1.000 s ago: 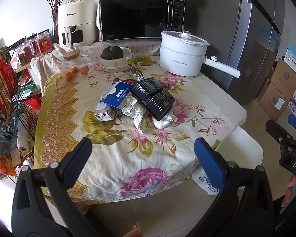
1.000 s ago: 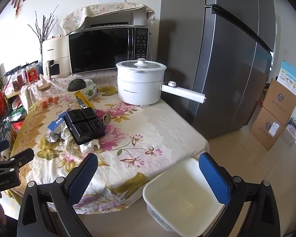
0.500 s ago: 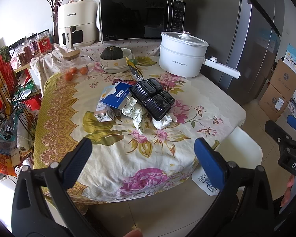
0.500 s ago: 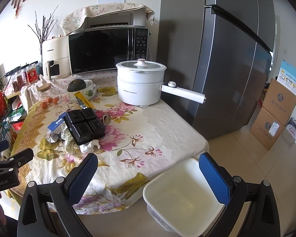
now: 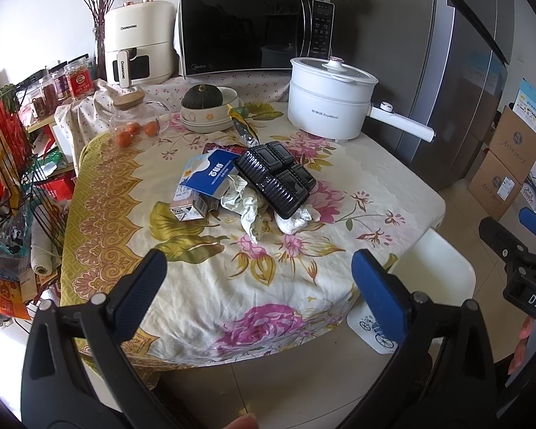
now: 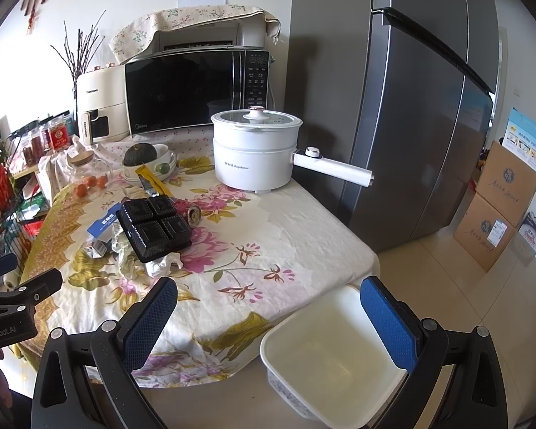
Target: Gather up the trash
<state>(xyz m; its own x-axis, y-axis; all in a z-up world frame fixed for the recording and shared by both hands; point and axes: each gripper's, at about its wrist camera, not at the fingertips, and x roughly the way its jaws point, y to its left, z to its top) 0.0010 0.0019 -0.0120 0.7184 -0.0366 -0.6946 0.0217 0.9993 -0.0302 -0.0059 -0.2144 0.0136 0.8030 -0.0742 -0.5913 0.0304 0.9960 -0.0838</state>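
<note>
Nothing is collected yet: both the left hand-held gripper (image 5: 255, 273) and right hand-held gripper (image 6: 268, 302) hang wide open and empty, near the counter (image 5: 203, 286). The trash pile (image 5: 248, 187) lies mid-counter; the white bin (image 6: 334, 361) stands empty below its near right corner. Next, I judge, a reach for the black tray (image 5: 275, 177).

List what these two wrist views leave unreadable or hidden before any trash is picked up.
- Crumpled paper: partly under the black plastic tray in both views.
- Drink can: right wrist view only; the tray hides it from the left.
- Small carton: print too small to read.
- White bin: far rim behind the right gripper; the table edge covers most of it in the left view.
- Left gripper: open, nothing held.
</note>
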